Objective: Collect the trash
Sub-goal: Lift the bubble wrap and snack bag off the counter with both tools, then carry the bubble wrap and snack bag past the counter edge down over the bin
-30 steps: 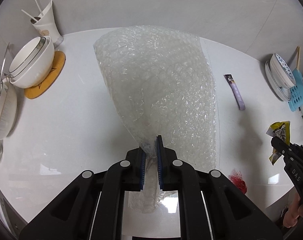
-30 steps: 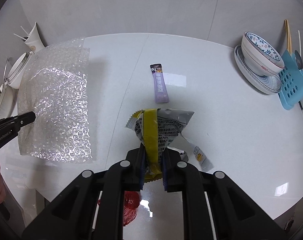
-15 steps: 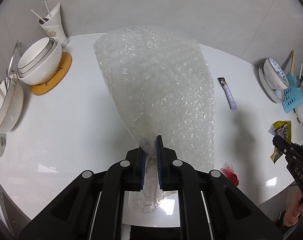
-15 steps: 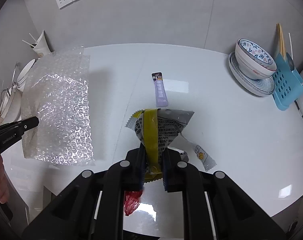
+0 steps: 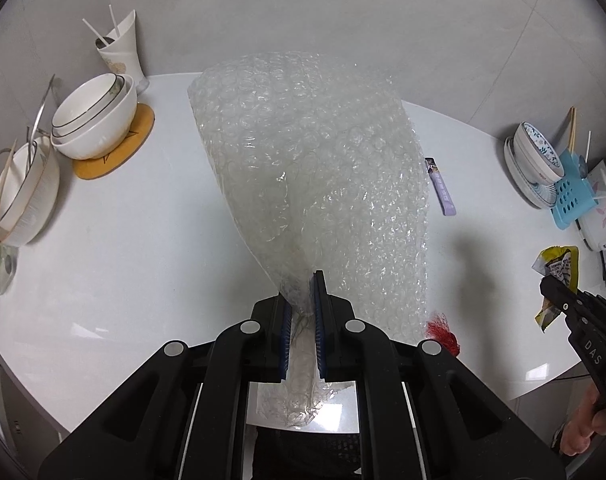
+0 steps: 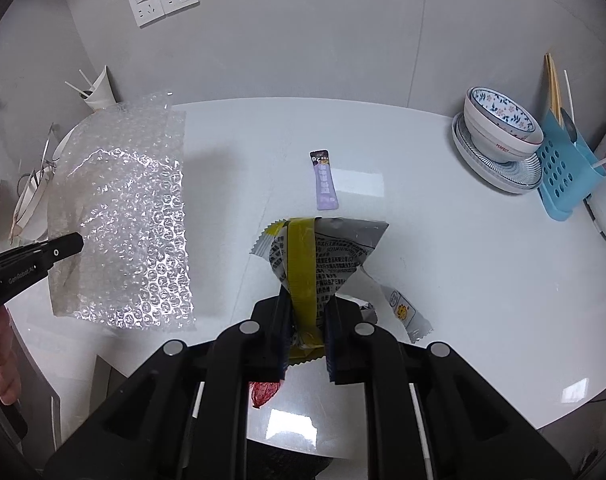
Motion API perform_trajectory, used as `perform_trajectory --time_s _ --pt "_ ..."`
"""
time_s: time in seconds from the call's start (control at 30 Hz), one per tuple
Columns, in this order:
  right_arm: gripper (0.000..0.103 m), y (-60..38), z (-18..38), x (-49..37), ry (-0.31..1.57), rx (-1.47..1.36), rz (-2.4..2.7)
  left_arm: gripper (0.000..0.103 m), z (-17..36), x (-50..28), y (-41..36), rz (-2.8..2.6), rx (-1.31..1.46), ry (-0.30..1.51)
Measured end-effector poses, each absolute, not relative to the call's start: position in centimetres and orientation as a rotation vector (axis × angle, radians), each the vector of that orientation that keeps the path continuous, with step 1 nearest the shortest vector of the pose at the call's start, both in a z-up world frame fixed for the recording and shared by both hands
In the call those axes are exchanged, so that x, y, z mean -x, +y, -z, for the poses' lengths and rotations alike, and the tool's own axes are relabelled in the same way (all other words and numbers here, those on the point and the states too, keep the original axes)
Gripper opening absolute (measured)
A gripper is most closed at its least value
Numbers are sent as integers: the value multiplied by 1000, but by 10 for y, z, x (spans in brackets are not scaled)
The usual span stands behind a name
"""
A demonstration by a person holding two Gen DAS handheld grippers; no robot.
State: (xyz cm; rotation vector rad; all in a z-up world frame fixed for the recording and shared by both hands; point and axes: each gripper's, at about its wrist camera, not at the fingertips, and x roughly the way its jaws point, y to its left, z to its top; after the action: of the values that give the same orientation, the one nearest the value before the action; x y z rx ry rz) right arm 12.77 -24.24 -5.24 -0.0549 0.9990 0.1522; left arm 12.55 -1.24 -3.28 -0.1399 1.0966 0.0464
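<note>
**Both hands full, more litter waiting**

The left hand-held gripper [image 5: 301, 312] is clamping a corner of the bubble wrap sheet [image 5: 315, 184], which is hanging clear above the white tabletop [image 5: 123, 260]. The right hand-held gripper [image 6: 306, 330] is pinching a yellow-and-silver snack wrapper [image 6: 315, 260], also held off the surface. This looks like the carry-away step: two pieces are being held and need a bin, which I cannot see from here. Still lying on the tabletop are a purple sachet [image 6: 325, 180], a torn silver wrapper strip [image 6: 403, 312] and a red scrap [image 6: 265, 394] near the front edge. Next, I'd expect both loads to be dropped somewhere off the tabletop before anyone is reaching for the rest.
</note>
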Motion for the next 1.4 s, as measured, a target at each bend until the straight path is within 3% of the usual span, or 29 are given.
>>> perform_trajectory --time_s 0.83,1.4 --pt "13 -243 27 -47 929 69 -235 9 0 -32 -15 -48 205 1022" --pt "13 -240 44 7 952 88 -282 9 9 37 -20 -38 212 1035"
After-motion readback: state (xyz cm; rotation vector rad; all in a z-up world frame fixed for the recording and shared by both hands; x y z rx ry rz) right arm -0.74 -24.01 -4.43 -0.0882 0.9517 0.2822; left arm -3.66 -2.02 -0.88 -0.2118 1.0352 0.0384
